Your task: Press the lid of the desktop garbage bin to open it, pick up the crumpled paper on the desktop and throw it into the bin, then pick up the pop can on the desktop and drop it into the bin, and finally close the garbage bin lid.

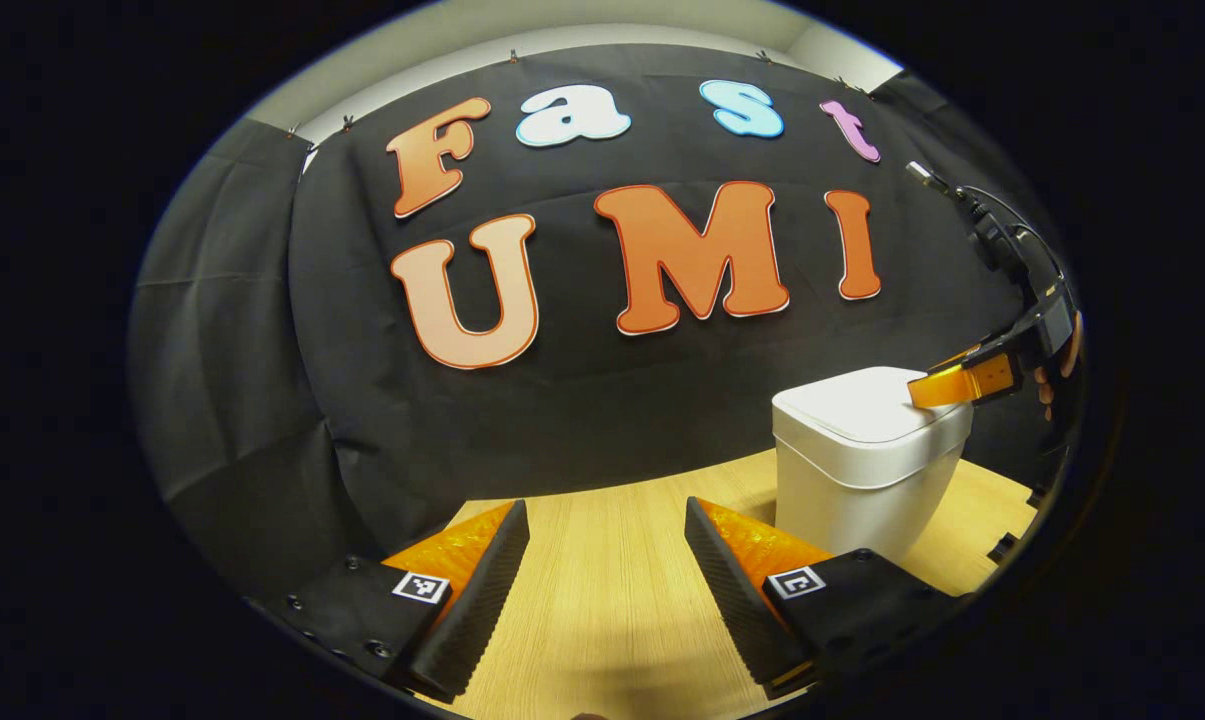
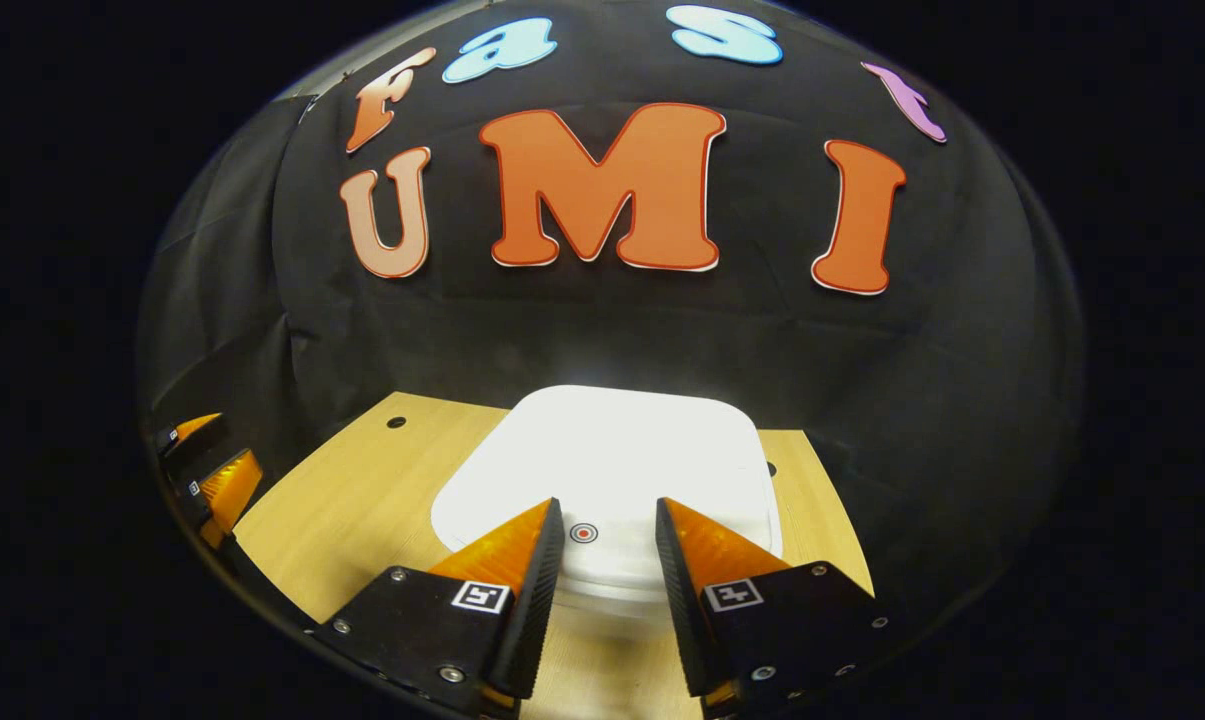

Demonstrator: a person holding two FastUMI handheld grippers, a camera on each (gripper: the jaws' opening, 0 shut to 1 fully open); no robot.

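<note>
The white desktop bin [image 1: 862, 470] stands on the wooden table at the right of the left gripper view, its lid [image 1: 857, 400] down. My right gripper [image 1: 937, 388] reaches in from the right with its fingertips at the lid's near-right edge; I cannot tell whether they touch it. In the right gripper view the lid [image 2: 612, 450] lies just below my right gripper [image 2: 608, 502], whose fingers stand apart on either side of a small red ring mark [image 2: 583, 533]. My left gripper [image 1: 605, 505] hovers open over bare table, left of the bin.
The light wooden table [image 1: 612, 600] ends at the black cloth wall close behind the bin. It has small round holes [image 2: 395, 422] near the back edge. My left gripper [image 2: 212, 450] shows at the far left edge of the right gripper view.
</note>
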